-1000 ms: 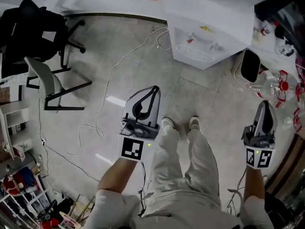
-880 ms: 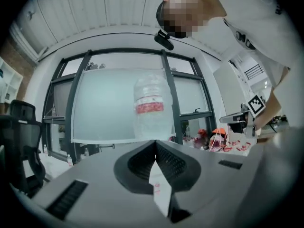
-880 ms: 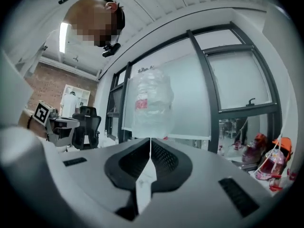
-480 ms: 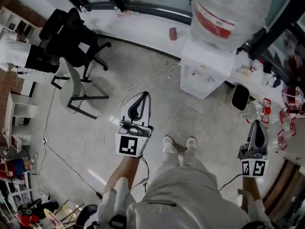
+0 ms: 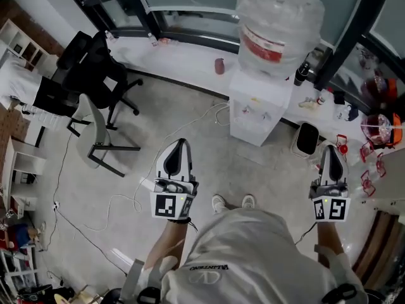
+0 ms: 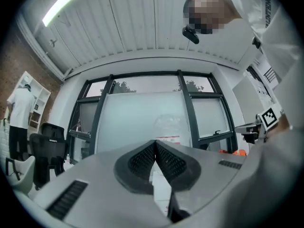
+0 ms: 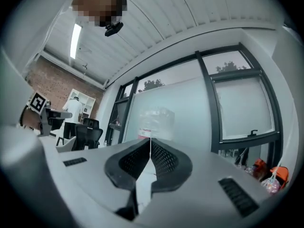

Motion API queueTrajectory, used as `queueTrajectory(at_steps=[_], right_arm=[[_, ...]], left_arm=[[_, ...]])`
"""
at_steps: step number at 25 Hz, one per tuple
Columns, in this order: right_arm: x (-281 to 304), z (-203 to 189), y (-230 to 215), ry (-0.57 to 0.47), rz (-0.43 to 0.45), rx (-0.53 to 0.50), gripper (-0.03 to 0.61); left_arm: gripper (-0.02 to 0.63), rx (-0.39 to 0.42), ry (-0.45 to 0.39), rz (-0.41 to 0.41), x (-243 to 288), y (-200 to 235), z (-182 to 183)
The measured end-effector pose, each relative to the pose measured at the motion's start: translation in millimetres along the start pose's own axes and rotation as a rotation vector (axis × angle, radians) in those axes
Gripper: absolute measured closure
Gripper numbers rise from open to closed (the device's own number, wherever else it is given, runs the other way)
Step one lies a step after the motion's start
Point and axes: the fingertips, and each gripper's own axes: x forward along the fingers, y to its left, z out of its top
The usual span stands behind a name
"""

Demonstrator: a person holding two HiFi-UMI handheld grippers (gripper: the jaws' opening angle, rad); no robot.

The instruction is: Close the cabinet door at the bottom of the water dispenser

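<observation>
The white water dispenser (image 5: 253, 109) stands by the window ledge with a big clear bottle (image 5: 278, 21) on top. From above I see only its tap face. Its bottom cabinet door cannot be made out. My left gripper (image 5: 180, 143) hangs shut and empty over the floor, left of my feet and well short of the dispenser. My right gripper (image 5: 330, 148) is also shut and empty, to the dispenser's right. In the left gripper view the jaws (image 6: 155, 142) meet in front of the bottle (image 6: 168, 126). The right gripper view shows shut jaws (image 7: 150, 140) below the bottle (image 7: 153, 121).
A black office chair (image 5: 88, 65) and a grey chair (image 5: 88, 135) stand at the left. A white cable (image 5: 136, 182) trails over the floor. A dark-faced white box (image 5: 306, 138) sits right of the dispenser, a red cup (image 5: 219, 66) on the ledge. A person (image 6: 18, 115) stands far left.
Both grippers have risen and the head has lifted. The floor looks farther off, and the dispenser's bottle and the window ledge have come into the head view.
</observation>
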Motion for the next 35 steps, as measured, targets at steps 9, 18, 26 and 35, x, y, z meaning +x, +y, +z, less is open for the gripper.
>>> queueTrajectory(at_steps=[9, 18, 26, 35], right_arm=[[-19.7, -3.7, -11.4, 0.02, -0.052, 0.027, 0.562], [-17.0, -5.7, -9.5, 0.029, -0.051, 0.013, 0.563], [-12.9, -3.4, -4.1, 0.029, -0.033, 0.004, 0.563], [-9.1, -3.2, 0.5, 0.026, -0.023, 0.011, 0.563]], left_arm=[[0.606, 0.008, -0.015, -0.02, -5.6, -4.5, -3.7], [0.606, 0.021, -0.003, -0.049, 4.1, -12.8, -8.5], [0.606, -0.011, -0.012, -0.052, 5.8, -10.3, -9.3], [0.606, 0.008, 0.001, -0.069, 7.5, -13.6, -12.7]])
